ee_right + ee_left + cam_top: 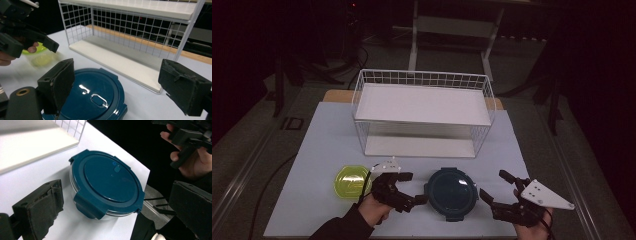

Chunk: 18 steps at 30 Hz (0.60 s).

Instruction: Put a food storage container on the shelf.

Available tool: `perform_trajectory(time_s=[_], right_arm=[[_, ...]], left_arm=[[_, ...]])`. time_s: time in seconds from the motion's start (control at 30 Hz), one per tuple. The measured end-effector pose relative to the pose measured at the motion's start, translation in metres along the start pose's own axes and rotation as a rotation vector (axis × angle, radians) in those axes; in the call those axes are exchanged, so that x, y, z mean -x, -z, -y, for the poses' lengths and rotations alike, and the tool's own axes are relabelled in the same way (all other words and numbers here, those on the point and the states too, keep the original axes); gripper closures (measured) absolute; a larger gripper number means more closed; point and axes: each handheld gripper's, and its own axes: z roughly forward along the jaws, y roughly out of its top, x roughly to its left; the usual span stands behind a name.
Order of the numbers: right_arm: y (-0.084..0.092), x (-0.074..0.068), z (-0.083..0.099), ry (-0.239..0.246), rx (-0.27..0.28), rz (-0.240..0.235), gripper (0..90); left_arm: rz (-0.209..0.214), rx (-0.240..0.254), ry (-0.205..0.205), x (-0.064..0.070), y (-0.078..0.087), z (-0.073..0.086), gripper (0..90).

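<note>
Now, blue-lidded container [451, 193] on table, left gripper [414, 188] and right gripper [495, 187] flanking, fingers wide.

Left gripper [413, 188] jaws spread wide, right gripper [496, 185] jaws likewise apart, both held low, facing inward

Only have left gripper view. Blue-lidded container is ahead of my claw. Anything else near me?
Observer: Yes. A yellow-green container sits just left of the left claw, out of your camera's sight.
Operator: Where's the right claw relative to the blue one?
Observer: The right claw is open at the right side of the blue container, so the two claws flank it.
Operator: And the rack?
Observer: The white wire rack has two shelves and stands straight beyond the blue container.
</note>
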Motion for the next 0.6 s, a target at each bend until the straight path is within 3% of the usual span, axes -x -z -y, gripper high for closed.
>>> perform_trajectory(time_s=[0.1, 0.27, 0.6], right_arm=[[-0.002, 0.000, 0.001, 0.003, -0.011, -0.003, 12.3], [-0.006, -0.005, 0.002, 0.047, -0.038, 0.017, 10.8], [-0.010, -0.007, 0.003, 0.001, -0.033, -0.016, 10.8]], left_arm=[[0.007, -0.029, 0.027, -0.003, -0.006, 0.003, 0.0], [0.005, -0.058, 0.068, -0.007, -0.015, 0.005, 0.0], [0.005, -0.126, 0.134, -0.011, -0.029, 0.008, 0.0]])
